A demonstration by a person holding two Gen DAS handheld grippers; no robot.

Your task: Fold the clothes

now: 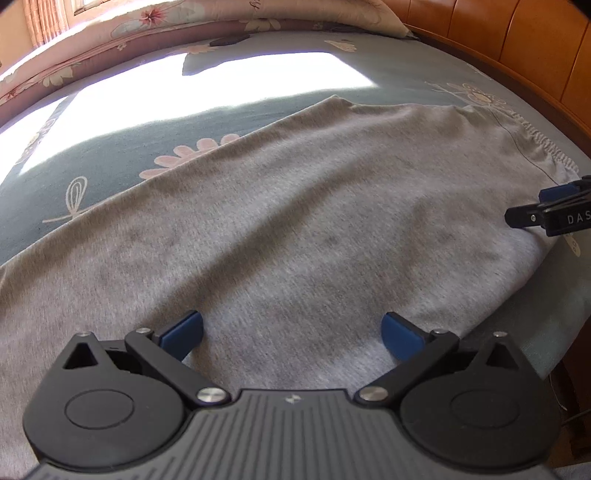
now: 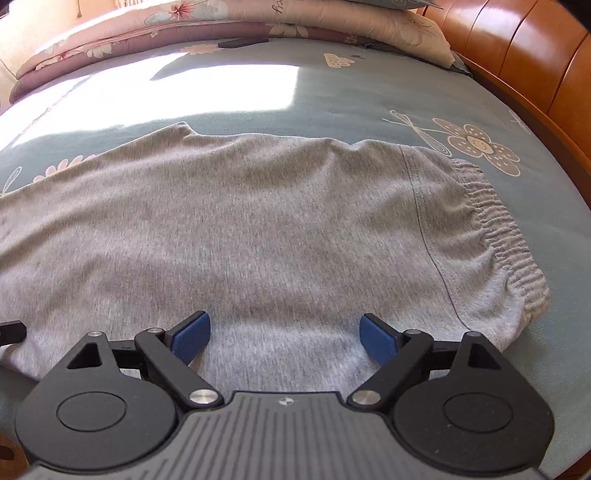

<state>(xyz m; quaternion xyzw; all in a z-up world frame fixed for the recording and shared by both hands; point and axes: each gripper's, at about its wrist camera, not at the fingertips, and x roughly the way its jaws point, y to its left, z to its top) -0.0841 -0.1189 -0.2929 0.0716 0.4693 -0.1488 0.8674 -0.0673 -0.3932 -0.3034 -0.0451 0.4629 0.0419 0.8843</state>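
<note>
1. The left gripper [image 1: 291, 334], a black hinged tool with blue rubber pads on its fingers [image 1: 184, 332], sits nearest in the left wrist view. Its fingers are spread wide, and nothing is clamped between them; only grey cloth shows in the gap.
2. The right gripper [image 2: 284, 338], of the same black-and-blue build, fills the bottom of the right wrist view. Its fingers [image 2: 376, 338] also stand wide apart with no fold pinched between the pads. In the left wrist view its tip [image 1: 546, 210] pokes in from the right edge, close over the garment's near right corner.
3. Whether either set of pads actually rests on the cloth cannot be told.
4. The heather-grey knit garment with a gathered elastic waistband [image 2: 258, 229] lies spread flat on the bed, directly under and ahead of both grippers. It stretches off to the left past the frame edge.
5. Its elastic waistband [image 2: 506, 236] forms the right-hand end, with a stitched seam running just inside it.
6. The garment's near edge on the right looks like a rounded, doubled fold [image 1: 491, 280].
7. The blue-green bed sheet printed with pale pink flowers [image 2: 369, 96] carries the garment and shows around its far and right sides.
8. A bright patch of sunlight [image 1: 221, 81] falls on the sheet beyond the garment.
9. A small flat dark object [image 2: 242, 43] lies on the sheet further back; too small to identify.
10. A pink floral quilt [image 2: 184, 22] is bunched along the far edge.
11. A glossy orange-brown wooden headboard [image 2: 517, 48] curves down the right.
</note>
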